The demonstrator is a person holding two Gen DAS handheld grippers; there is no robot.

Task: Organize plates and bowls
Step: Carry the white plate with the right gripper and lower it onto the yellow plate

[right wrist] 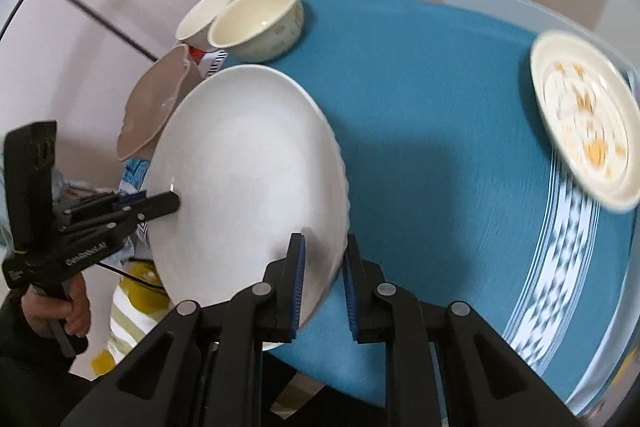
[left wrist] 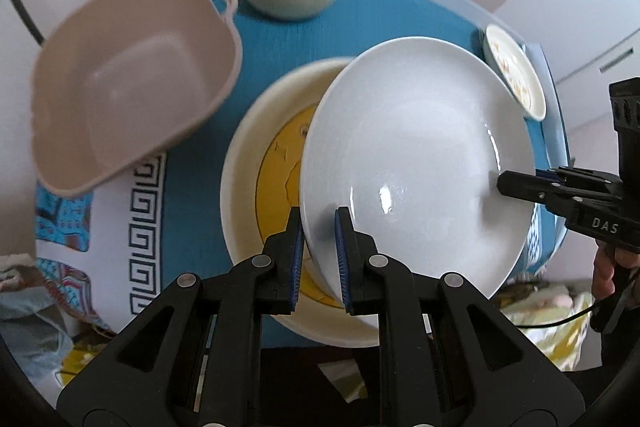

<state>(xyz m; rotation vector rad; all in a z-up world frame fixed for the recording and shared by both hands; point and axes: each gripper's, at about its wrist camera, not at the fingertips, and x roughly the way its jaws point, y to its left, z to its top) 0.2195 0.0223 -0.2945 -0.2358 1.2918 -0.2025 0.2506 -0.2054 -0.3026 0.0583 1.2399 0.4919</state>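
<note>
Left gripper and right gripper pinch opposite rims of the white plate.

Two fisheye wrist views look forward along black fingers, both angled down at a blue-clothed worktop from very close. The left wrist view faces a white plate from one side, with the right gripper entering at its right edge. The right wrist view faces the same plate from the opposite side, with the left gripper at its left; both share two cream bowls at the back.
</note>
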